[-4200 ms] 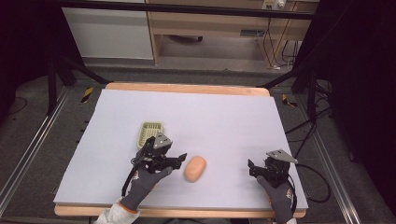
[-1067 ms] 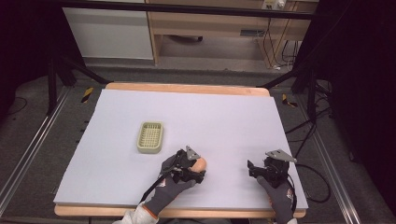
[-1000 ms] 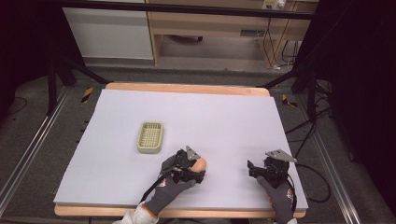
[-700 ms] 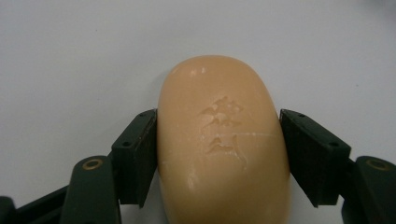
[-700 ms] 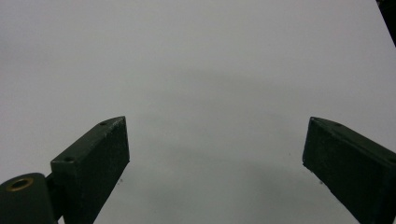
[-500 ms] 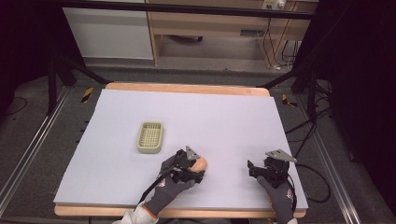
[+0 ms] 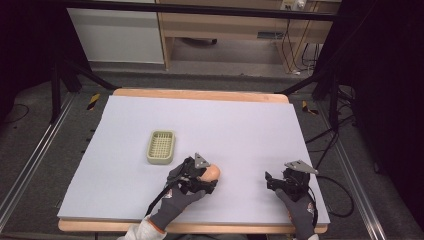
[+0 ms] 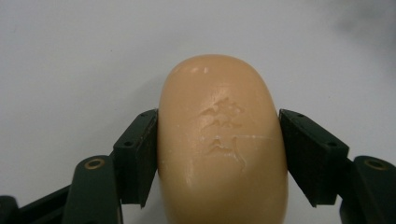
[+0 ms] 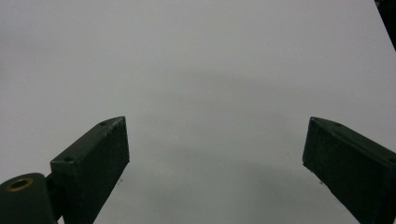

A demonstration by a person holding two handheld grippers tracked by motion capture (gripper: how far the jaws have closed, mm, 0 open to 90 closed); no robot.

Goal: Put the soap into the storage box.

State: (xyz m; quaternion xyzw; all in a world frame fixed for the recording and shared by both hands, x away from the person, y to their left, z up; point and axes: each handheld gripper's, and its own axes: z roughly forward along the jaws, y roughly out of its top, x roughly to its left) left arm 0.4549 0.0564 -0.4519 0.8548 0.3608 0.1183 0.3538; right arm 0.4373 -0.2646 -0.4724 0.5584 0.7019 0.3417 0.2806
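Observation:
A peach-coloured bar of soap (image 7: 212,172) (image 8: 222,144) lies on the pale table sheet near the front centre. My left gripper (image 7: 206,178) (image 8: 219,156) is shut on it, both black jaws pressed against its two long sides. An embossed mark shows on the soap's top face. A pale green slotted soap dish (image 7: 161,146) sits empty a short way to the left and behind the soap. My right gripper (image 7: 270,181) (image 9: 217,154) rests near the front right of the table, its jaws wide apart over bare sheet with nothing between them.
The white sheet (image 7: 240,125) covers a wooden table whose edge (image 7: 200,94) shows at the back. Black frame legs and cables (image 7: 325,120) stand beside the table on the right. A cabinet (image 7: 117,35) and a wooden shelf unit stand behind.
Over the longer span my left gripper went from beside the soap dish rightward to the soap and shut on it. In the last second nothing has visibly moved.

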